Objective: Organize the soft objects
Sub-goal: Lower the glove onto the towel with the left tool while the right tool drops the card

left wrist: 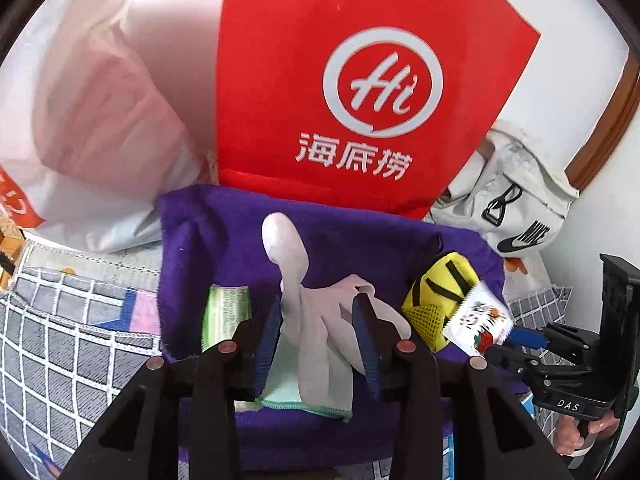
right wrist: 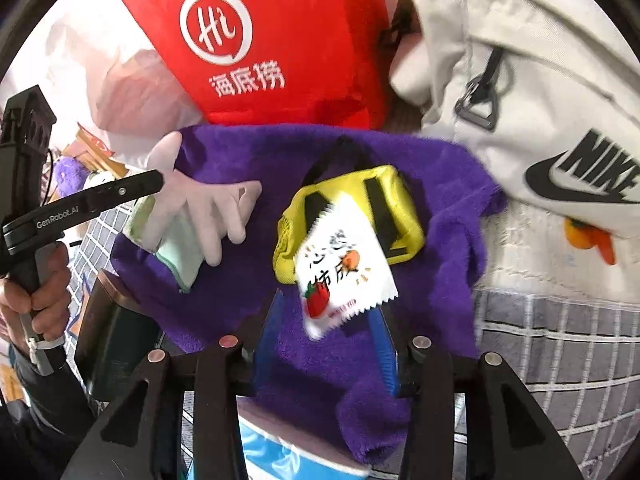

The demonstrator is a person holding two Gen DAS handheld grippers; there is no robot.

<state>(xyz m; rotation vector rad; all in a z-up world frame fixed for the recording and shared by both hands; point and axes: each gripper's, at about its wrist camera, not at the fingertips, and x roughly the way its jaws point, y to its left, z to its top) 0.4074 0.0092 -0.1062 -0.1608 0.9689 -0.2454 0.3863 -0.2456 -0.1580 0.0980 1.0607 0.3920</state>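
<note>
A pale pink rubber glove [left wrist: 320, 312] lies limp on the purple towel [left wrist: 224, 232], between the spread left claw [left wrist: 320, 332]. The right claw [right wrist: 328, 320], also spread, straddles a white snack packet [right wrist: 344, 276] lying on a yellow mesh pouch [right wrist: 400, 200].

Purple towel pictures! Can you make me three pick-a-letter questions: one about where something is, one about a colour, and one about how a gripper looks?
1. Where does the white glove lie?
A. inside the white bag
B. on the purple towel
C. on top of the red bag

2. What colour is the mesh pouch?
A. yellow
B. blue
C. pink

3. How do the jaws of the left gripper stand?
A. shut on the red bag
B. shut tight with nothing between them
C. open, with the glove between them

Answers:
1. B, since purple fabric shows all around the glove.
2. A, as its netting is yellow, crossed by black straps.
3. C, because the two blue pads stand apart on either side of the glove.
</note>
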